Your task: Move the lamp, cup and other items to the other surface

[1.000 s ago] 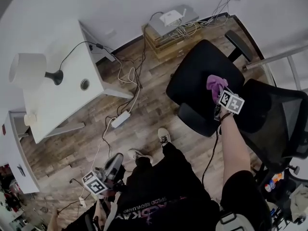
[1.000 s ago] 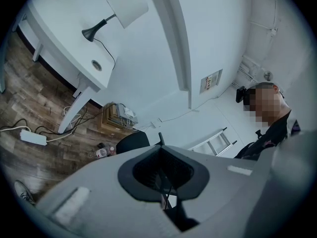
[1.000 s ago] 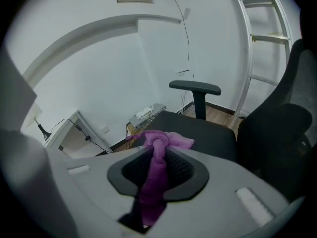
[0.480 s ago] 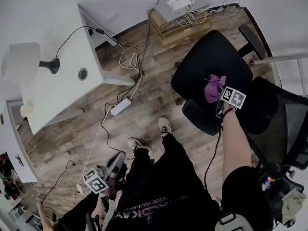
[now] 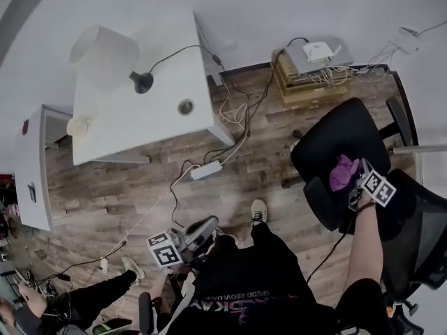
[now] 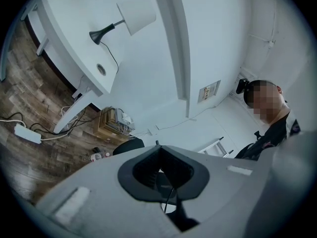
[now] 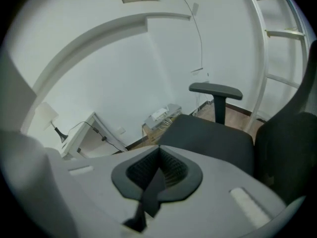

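Observation:
A white lamp (image 5: 105, 53) stands on the white table (image 5: 160, 128), and a small pale cup (image 5: 78, 126) sits near the table's left edge. The lamp (image 6: 137, 15) also shows in the left gripper view and, small, the lamp (image 7: 47, 114) in the right gripper view. A purple cloth (image 5: 343, 172) lies on the black chair seat (image 5: 342, 135). My right gripper (image 5: 355, 189) hovers just beside the cloth. Its jaws have just closed, and the right gripper (image 7: 158, 155) shows nothing between them. My left gripper (image 5: 199, 232) hangs low over the floor, and the left gripper (image 6: 159, 162) is shut and empty.
Cables and a power strip (image 5: 206, 169) trail over the wooden floor between table and chair. A wooden crate with a router (image 5: 311, 65) stands by the wall. A second chair's mesh back (image 5: 419, 222) is at the right. Another person's legs (image 5: 91, 299) are at bottom left.
The purple cloth, at the right gripper's tip a second ago, now lies loose on the seat. The head view has swung, bringing the table nearer the picture's middle.

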{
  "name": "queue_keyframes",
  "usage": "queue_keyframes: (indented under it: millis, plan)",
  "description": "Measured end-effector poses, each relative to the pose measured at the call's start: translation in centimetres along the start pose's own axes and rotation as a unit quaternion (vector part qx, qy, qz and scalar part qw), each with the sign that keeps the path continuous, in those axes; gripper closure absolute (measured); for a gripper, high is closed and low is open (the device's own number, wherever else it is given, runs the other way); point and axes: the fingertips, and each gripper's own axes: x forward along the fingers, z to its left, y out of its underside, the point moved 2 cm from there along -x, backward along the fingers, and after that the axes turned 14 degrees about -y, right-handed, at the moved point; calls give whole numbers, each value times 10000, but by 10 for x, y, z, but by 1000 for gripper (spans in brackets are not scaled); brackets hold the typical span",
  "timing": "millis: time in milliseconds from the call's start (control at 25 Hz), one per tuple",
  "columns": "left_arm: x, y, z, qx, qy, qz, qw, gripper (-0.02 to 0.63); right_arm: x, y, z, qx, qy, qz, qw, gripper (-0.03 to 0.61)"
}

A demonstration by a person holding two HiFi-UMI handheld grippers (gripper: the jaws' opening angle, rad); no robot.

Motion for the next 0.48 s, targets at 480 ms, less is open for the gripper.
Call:
queue_keyframes:
  millis: [480]
  plan:
    - [-86,-31,23,101,-89,-634,9979,617,-27,1,348,-1429,-3262,-38,9344,574]
